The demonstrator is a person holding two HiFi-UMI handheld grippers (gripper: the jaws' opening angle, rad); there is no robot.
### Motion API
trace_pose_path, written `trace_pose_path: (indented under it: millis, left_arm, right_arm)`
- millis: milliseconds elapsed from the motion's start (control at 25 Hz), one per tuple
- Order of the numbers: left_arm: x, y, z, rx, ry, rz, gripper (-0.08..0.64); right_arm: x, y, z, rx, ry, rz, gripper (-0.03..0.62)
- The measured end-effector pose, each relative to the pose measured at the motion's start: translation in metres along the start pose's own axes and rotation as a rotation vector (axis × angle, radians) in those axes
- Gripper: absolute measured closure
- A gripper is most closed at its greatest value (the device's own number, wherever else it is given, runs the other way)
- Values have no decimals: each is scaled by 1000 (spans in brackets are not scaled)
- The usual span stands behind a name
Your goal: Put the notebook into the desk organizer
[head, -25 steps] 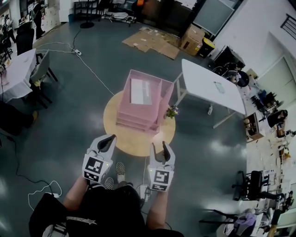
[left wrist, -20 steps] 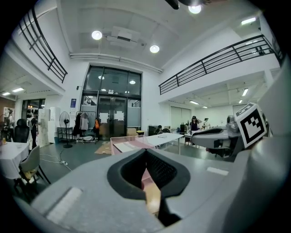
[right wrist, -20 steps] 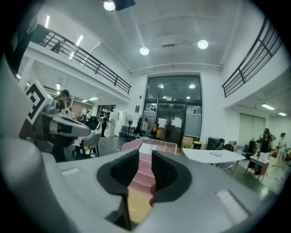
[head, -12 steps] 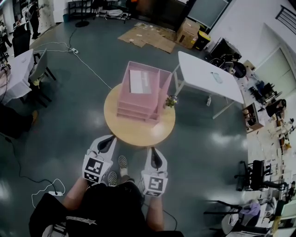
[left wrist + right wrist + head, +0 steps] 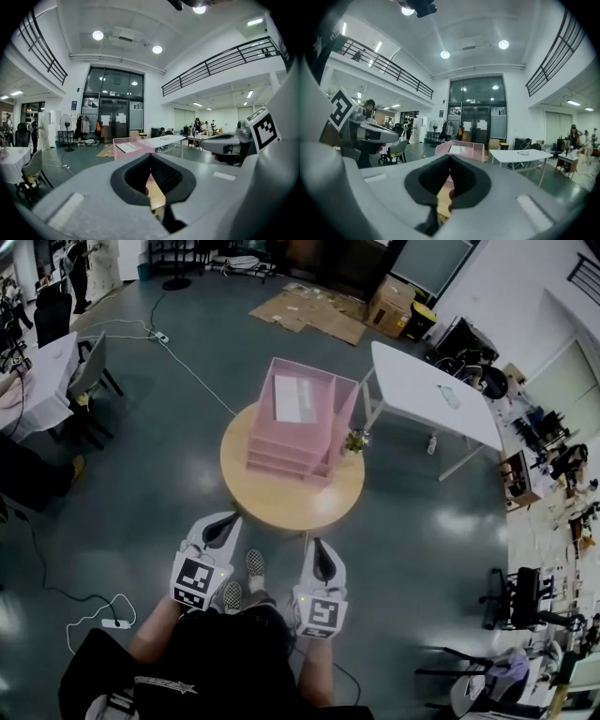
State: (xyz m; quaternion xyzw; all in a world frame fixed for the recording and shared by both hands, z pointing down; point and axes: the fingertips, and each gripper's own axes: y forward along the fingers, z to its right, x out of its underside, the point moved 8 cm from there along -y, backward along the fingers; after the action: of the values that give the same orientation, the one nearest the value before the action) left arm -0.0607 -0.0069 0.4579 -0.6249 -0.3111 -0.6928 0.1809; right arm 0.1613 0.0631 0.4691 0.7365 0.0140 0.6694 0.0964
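A: Status?
B: Left tool and right tool were shut and empty, short of the bench. The organizer held the notebook in its top tray.
A: Hazard?
B: A shut tool driven forward could shove the organizer off the bench.

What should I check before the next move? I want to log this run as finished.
1. The notebook lies in the desk organizer's top tray: ok.
2. The desk organizer stands upright on the round table: ok.
3. The left claw is shut and empty: ok.
4. The right claw has just closed, nothing between its jaws: ok.
5. Both claws are short of the table: ok.
6. Lower trays' contents: cannot tell.
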Motion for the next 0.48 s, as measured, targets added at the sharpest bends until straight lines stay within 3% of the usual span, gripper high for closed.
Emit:
trace_pose_path:
  millis: [480]
  left_arm:
    - [-1,1,2,-2,15,0,551]
  right_arm:
    - [-3,-2,1,-1,-21,5,586]
